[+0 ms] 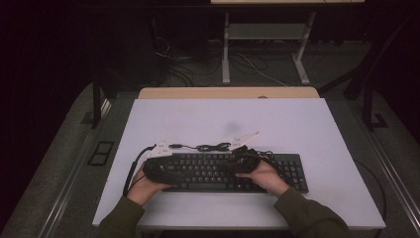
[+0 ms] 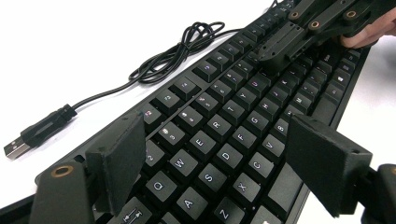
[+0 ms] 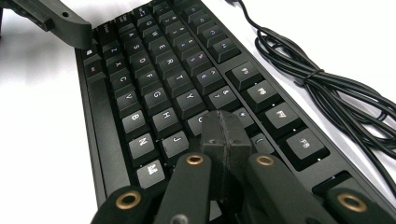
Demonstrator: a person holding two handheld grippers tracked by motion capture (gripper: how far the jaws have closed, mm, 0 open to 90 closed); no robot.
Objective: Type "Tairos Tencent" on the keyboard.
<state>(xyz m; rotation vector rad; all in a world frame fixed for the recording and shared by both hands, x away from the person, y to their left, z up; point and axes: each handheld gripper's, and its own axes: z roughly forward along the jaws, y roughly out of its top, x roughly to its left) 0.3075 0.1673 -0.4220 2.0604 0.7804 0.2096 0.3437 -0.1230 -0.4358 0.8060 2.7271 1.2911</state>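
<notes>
A black keyboard lies along the front of the white table. My left gripper hovers over the keyboard's left letter keys, jaws wide open with nothing between the pads. In the high view the left gripper points right along the keyboard. My right gripper is shut, its joined tips down on the keys in the middle of the board, nothing held. From the left gripper view, the right gripper shows farther along the key rows, and in the high view the right gripper points left.
The keyboard's black cable lies loosely coiled on the table just behind it, ending in a free USB plug beside the left end. A wooden strip edges the table's far side. Floor cables and a desk frame lie beyond.
</notes>
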